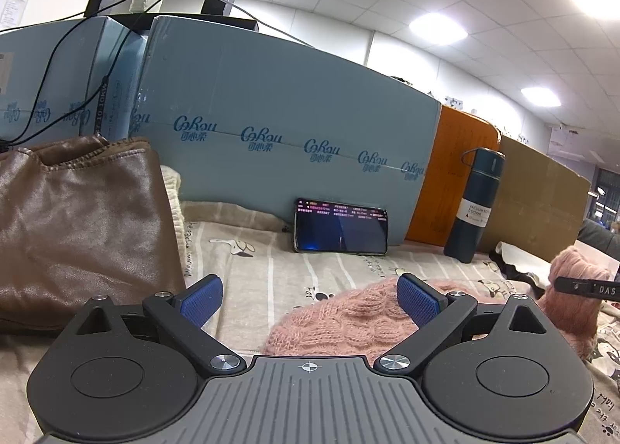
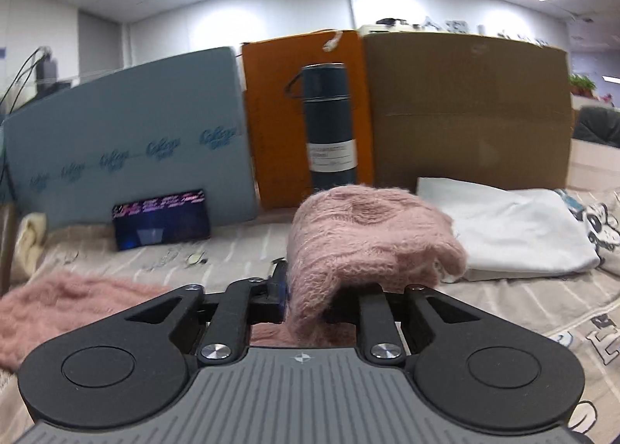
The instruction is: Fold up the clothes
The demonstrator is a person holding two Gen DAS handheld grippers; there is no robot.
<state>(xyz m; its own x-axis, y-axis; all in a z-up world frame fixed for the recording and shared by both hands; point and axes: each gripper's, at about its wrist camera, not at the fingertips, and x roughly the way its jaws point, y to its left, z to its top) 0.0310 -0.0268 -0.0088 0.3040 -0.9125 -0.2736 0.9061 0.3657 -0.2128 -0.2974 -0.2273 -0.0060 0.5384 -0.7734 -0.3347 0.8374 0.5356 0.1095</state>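
A bed sheet (image 1: 302,273) printed with cartoon animals covers the surface, walled off behind by cardboard boxes. At far left a brown leather garment (image 1: 77,227) lies folded, likely already finished. The left gripper (image 1: 308,302) hovers with jaws spread wide and empty above the pink knit sweater (image 1: 348,324). The right gripper (image 2: 310,289), nearly pressed together, seems to pinch a lifted sweater flap, apparently to carry it across as a fold.
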